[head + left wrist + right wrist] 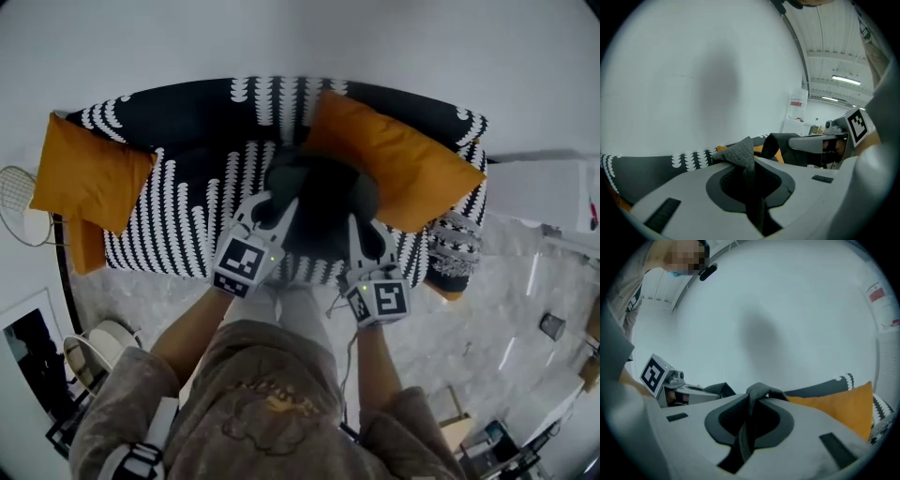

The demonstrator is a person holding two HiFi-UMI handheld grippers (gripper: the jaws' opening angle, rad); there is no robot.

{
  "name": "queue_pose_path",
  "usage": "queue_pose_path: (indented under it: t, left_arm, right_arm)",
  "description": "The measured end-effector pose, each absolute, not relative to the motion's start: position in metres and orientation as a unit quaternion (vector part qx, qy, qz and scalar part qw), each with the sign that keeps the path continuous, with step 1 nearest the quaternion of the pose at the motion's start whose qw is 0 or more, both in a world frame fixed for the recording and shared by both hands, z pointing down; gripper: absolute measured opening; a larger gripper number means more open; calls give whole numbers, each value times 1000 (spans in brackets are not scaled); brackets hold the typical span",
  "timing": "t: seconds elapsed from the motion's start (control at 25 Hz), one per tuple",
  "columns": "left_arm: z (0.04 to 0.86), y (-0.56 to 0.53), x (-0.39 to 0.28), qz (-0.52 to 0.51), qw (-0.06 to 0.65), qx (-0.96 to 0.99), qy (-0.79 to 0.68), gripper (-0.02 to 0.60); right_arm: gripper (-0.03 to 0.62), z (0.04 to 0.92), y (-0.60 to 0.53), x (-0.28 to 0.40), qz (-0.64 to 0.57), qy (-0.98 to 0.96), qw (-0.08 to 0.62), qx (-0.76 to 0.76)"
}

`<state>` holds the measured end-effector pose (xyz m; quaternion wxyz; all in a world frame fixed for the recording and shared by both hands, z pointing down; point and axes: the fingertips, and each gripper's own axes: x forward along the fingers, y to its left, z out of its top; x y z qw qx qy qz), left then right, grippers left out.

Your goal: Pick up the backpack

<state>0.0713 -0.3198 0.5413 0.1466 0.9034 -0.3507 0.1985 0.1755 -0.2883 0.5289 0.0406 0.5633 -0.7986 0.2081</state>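
Observation:
A dark grey backpack (319, 211) hangs in front of the black-and-white patterned sofa (187, 202), lifted off the seat between my two grippers. My left gripper (281, 202) is shut on a grey strap of the backpack (740, 157), which sticks up from between its jaws. On the other side, my right gripper (361, 225) is shut on another dark strap (757, 397), pinched in a fold. In the left gripper view the right gripper (820, 143) shows to the right at about the same height. The left gripper (677, 387) appears at the left of the right gripper view.
An orange cushion (394, 159) leans on the sofa just right of the backpack; another orange cushion (89, 178) lies at the sofa's left end. A round wire table (19, 202) stands left of the sofa. White furniture (544, 192) is at the right. A pale wall rises behind.

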Motion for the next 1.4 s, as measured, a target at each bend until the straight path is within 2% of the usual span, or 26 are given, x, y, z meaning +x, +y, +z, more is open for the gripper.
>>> queue_pose_path:
  t: [0.12,0.4,0.88,1.12,1.4]
  left_arm:
    - [506,-302,70,180,146,907,-350,29]
    - [442,-254,61,146,148,904,-372,28]
    - [322,-197,38,87,58,917,-386,29]
    - [299,-134,13,83,50,927,-362,29]
    - [300,-24,-10,80,43,941,-325,29]
  right_arm:
    - [26,483,-277,176,194,-806,12,559]
    - [26,423,-218,158,171,-832,-3,528]
    - [26,315,-152,140,83,-861,-59,498]
    - [26,291,-103,118,74,-857,-87,503]
    - [28,292,6,97,91,-849,-94,512]
